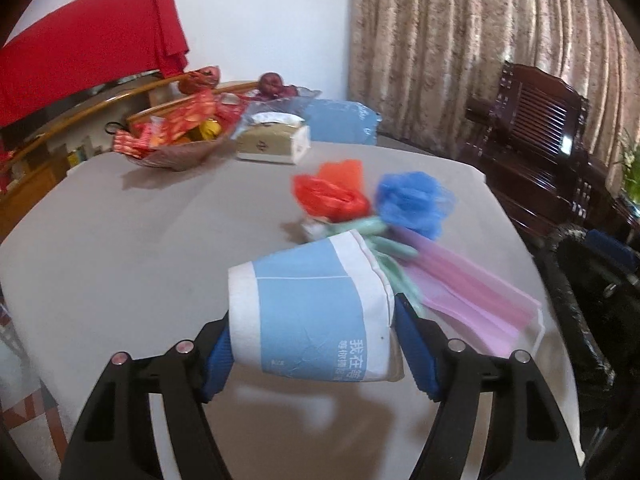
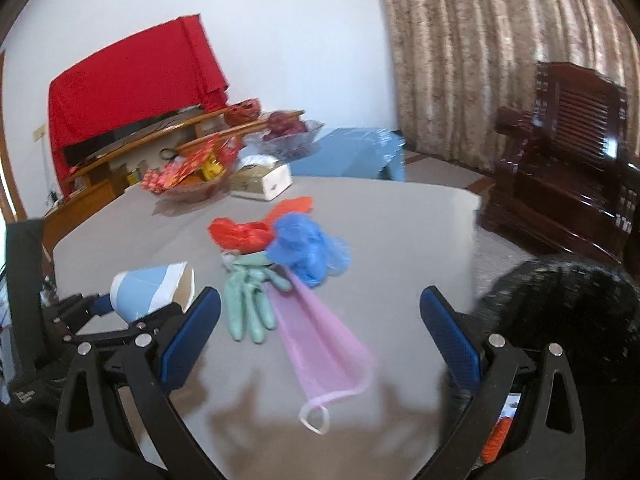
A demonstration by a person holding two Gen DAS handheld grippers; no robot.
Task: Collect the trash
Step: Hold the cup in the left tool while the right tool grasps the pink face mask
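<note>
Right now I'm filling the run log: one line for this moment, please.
left gripper: shut on paper cup | right gripper: open, empty | on table: pink mask, green glove

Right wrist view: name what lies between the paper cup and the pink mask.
A green glove lies on the table between the paper cup and the pink mask, in the right wrist view.

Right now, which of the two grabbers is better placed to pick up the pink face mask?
The right gripper. Its jaws stand open and empty, with the pink mask lying on the table directly between them. The left gripper is already clamped on the paper cup.
</note>
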